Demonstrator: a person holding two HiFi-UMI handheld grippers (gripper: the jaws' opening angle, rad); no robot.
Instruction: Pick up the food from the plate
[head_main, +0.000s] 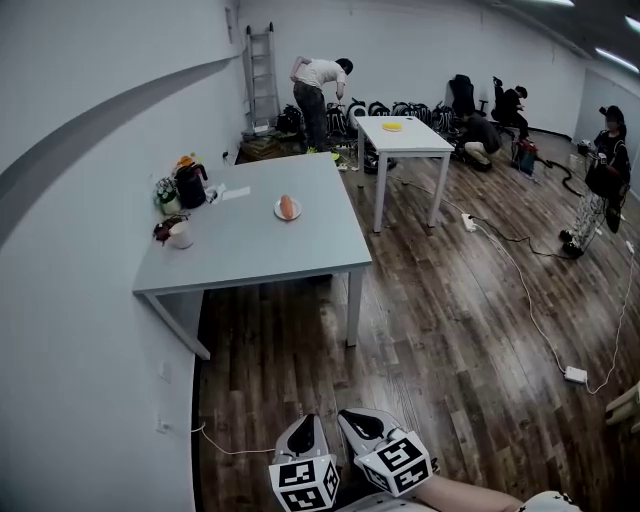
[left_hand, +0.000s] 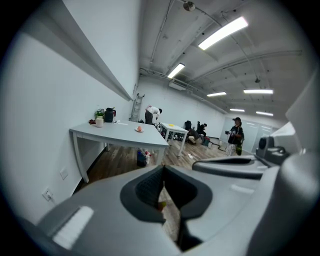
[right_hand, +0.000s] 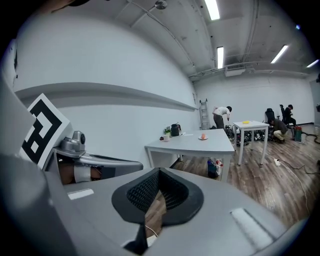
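Two handheld grippers, the left gripper (left_hand: 162, 186) and the right gripper (right_hand: 159, 192), are held low, each with its jaws pressed together on nothing, well apart from the one grey rectangular table (head_main: 270, 255). On it sits one small white plate (head_main: 278, 212) carrying one orange piece of food (head_main: 288, 206). One black jug (head_main: 190, 186) and one white cup (head_main: 181, 236) stand by the wall. Four people (head_main: 318, 95) are busy further back.

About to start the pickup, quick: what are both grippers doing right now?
Left gripper: jaws closed, holding nothing.
Right gripper: jaws closed, holding nothing.
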